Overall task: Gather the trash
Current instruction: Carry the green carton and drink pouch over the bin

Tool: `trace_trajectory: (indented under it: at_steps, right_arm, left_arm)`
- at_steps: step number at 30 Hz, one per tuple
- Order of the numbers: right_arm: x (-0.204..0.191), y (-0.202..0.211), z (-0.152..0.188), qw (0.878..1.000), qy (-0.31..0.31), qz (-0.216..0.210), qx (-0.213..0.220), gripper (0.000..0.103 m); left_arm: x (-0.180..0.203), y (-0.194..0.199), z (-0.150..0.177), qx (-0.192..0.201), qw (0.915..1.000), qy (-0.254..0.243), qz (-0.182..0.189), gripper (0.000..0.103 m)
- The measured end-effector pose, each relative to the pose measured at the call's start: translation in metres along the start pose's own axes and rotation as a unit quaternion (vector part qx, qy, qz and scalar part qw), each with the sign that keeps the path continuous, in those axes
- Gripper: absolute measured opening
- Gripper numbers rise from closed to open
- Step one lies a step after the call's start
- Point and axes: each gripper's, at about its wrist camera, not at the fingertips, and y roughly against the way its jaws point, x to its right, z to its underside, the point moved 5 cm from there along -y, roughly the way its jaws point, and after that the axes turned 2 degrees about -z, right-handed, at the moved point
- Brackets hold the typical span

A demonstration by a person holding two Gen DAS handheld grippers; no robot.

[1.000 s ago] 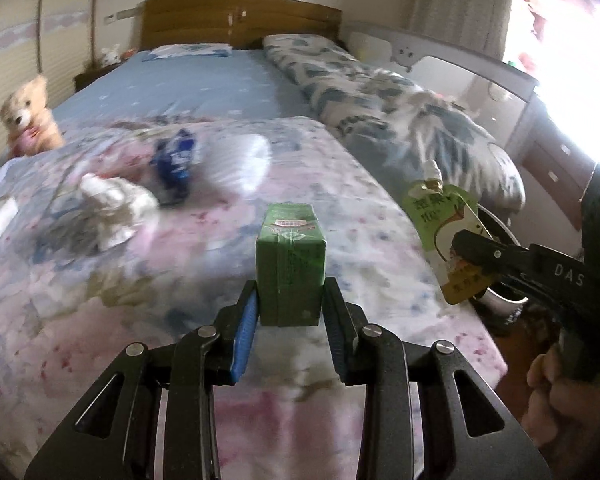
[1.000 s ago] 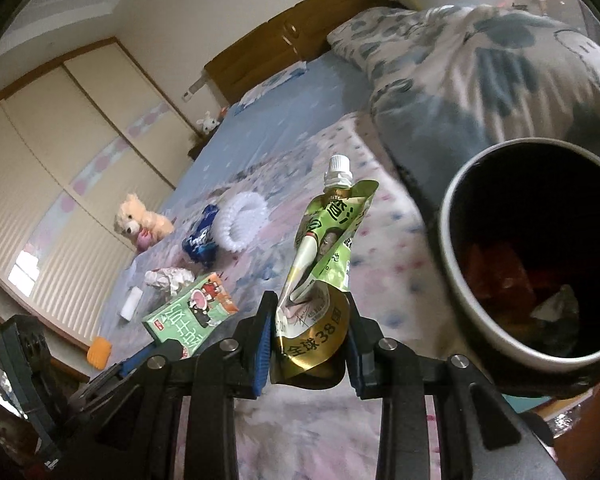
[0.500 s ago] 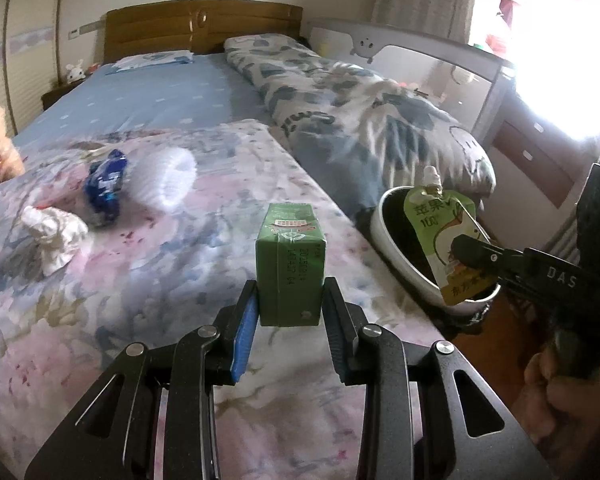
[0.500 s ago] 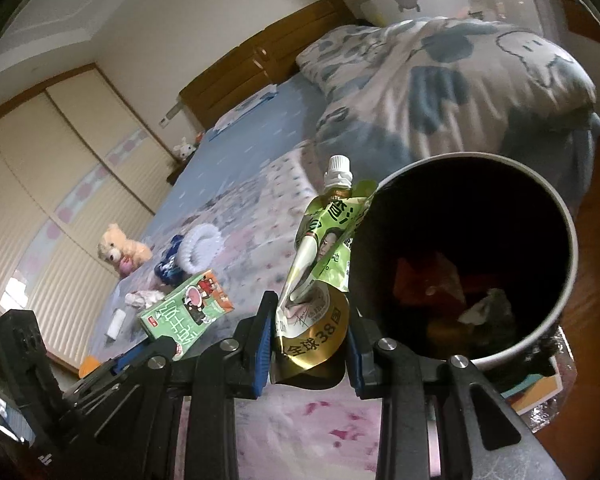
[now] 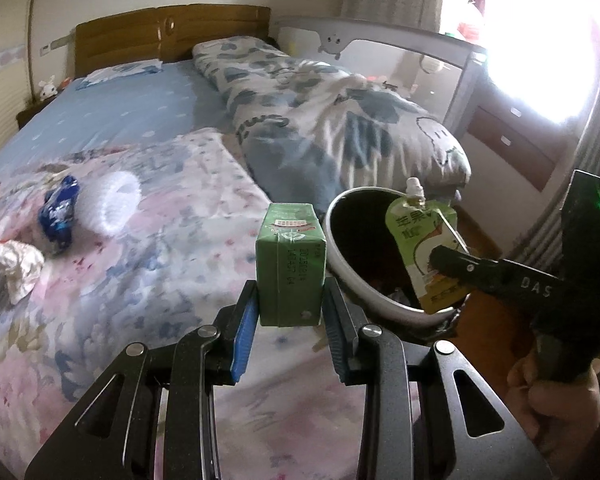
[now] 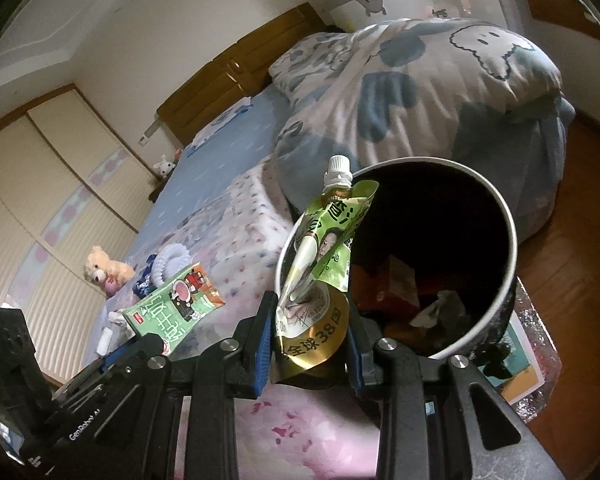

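My left gripper (image 5: pixel 290 316) is shut on a green drink carton (image 5: pixel 290 264), held upright above the bed's right edge. The same carton (image 6: pixel 172 308) shows at the left of the right wrist view. My right gripper (image 6: pixel 306 354) is shut on a crumpled green spout pouch (image 6: pixel 320 264) with a white cap, held over the near rim of a round dark trash bin (image 6: pixel 496 240). In the left wrist view the pouch (image 5: pixel 424 240) hangs over the bin (image 5: pixel 352 280) to the carton's right. Wrappers and paper lie inside the bin.
On the floral bedspread (image 5: pixel 160 260) lie a blue wrapper (image 5: pixel 58 212), a white foam net (image 5: pixel 112 204) and a crumpled tissue (image 5: pixel 14 264). A folded patterned quilt (image 5: pixel 332 120) fills the bed's right side. A teddy bear (image 6: pixel 104 270) sits far left. The bin stands on wooden floor.
Both grippers have swung right toward the bin with their loads. The bin now fills more of both views, and the pouch stands over its rim. Both grips are unchanged.
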Motion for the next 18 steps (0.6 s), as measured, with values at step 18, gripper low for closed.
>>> trace_trajectory:
  at_steps: [18]
  right_arm:
    - [0.033,0.008,-0.014,1.0,-0.017,0.023,0.01,0.031]
  left_arm:
    - [0.052,-0.018,-0.015,-0.002,0.9989,-0.037,0.027,0.03]
